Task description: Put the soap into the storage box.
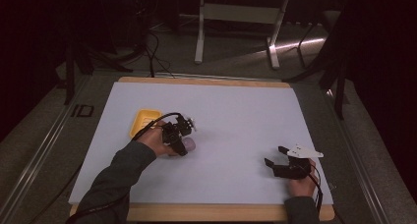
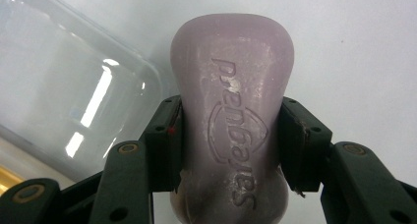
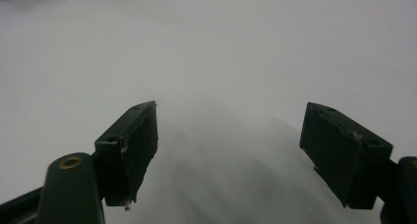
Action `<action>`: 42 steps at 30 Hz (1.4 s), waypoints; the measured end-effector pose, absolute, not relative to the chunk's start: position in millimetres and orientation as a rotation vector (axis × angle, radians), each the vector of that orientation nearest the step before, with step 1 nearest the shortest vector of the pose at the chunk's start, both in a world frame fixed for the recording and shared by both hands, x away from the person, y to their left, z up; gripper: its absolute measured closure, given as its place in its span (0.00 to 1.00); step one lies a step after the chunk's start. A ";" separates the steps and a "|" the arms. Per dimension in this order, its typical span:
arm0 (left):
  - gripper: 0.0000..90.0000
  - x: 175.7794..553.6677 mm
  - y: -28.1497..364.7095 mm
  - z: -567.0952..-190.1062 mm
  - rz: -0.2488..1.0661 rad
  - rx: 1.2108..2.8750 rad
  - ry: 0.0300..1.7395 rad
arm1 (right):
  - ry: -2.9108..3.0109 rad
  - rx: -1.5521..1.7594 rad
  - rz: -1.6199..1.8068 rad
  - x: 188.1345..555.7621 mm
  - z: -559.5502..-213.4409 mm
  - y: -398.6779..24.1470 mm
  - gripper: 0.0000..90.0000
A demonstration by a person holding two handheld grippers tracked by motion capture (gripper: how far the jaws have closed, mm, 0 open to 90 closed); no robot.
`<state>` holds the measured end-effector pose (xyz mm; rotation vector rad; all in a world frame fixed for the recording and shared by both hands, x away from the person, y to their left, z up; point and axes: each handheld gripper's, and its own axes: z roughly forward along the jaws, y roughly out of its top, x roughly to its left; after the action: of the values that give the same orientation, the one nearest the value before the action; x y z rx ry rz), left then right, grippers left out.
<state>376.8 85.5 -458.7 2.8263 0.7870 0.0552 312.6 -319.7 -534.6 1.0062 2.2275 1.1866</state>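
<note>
purple soap bar (image 2: 235,130) clamped between left claw (image 2: 231,145) pads.

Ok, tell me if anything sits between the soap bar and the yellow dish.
Nothing visible does. The left gripper is shut on the soap bar, and only bare white table separates it from the yellow dish. A clear lid lies alongside.

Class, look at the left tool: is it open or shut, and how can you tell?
Shut on the soap: both pads of the left tool press its sides.
</note>
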 end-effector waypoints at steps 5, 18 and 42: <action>0.55 379.9 90.1 -454.4 0.064 2.804 0.817 | 2.228 1.006 1.186 312.6 -534.6 -319.7 0.24; 0.55 386.0 101.5 -446.7 0.091 2.754 0.912 | 2.228 1.005 1.184 312.5 -534.7 -319.4 0.24; 0.55 400.2 125.8 -450.6 0.120 2.703 1.071 | 2.230 1.004 1.181 312.4 -534.6 -319.2 0.24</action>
<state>400.2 125.8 -450.6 2.7029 1.0706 0.1198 312.4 -319.2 -534.6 1.0041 2.2301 1.1806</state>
